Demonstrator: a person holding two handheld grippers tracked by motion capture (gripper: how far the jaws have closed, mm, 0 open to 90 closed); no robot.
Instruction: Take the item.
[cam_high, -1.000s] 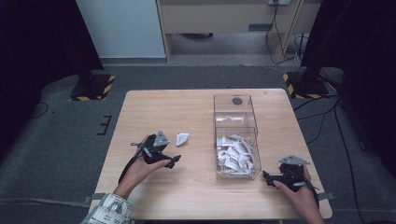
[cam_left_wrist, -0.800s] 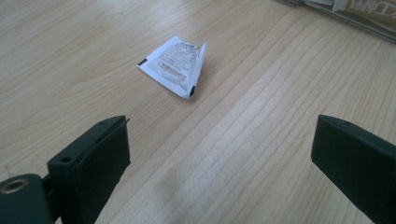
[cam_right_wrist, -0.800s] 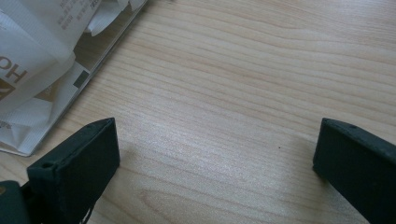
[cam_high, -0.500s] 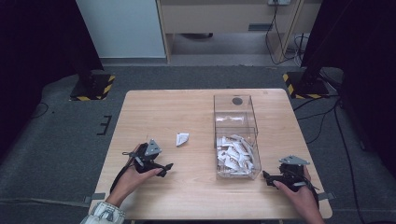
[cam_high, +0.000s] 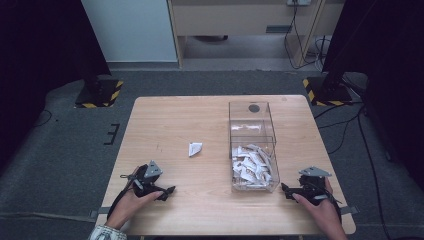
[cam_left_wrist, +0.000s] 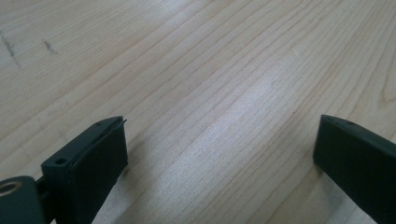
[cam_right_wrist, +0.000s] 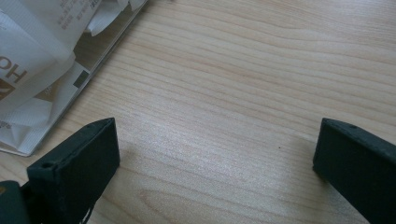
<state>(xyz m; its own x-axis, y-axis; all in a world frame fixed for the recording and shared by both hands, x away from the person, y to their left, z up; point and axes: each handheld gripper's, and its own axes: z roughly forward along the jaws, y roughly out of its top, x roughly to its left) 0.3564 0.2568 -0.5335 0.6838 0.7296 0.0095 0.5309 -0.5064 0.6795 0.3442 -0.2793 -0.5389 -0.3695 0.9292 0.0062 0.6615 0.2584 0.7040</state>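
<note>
One small white paper packet (cam_high: 194, 148) lies alone on the wooden table (cam_high: 175, 120), left of a clear plastic box (cam_high: 252, 145) that holds several white packets (cam_high: 252, 165). My left gripper (cam_high: 169, 190) rests near the front left edge, well below the loose packet, its jaws wide apart over bare wood (cam_left_wrist: 219, 112). At the front right, just right of the box's near corner, my right gripper (cam_high: 285, 190) rests open on the table. In the right gripper view the box's corner with packets (cam_right_wrist: 42, 56) lies at the upper left, and nothing is between the jaws.
The box has a far compartment with a dark round spot (cam_high: 254, 108) on its bottom. Dark stands with yellow-black striped bases (cam_high: 100, 92) flank the table on the floor. Cables (cam_high: 350, 125) trail at the right. A cabinet (cam_high: 240, 20) stands beyond.
My left gripper has drawn back from beside the loose packet toward the front left edge of the table. The packet stays put. The right gripper has not moved.
</note>
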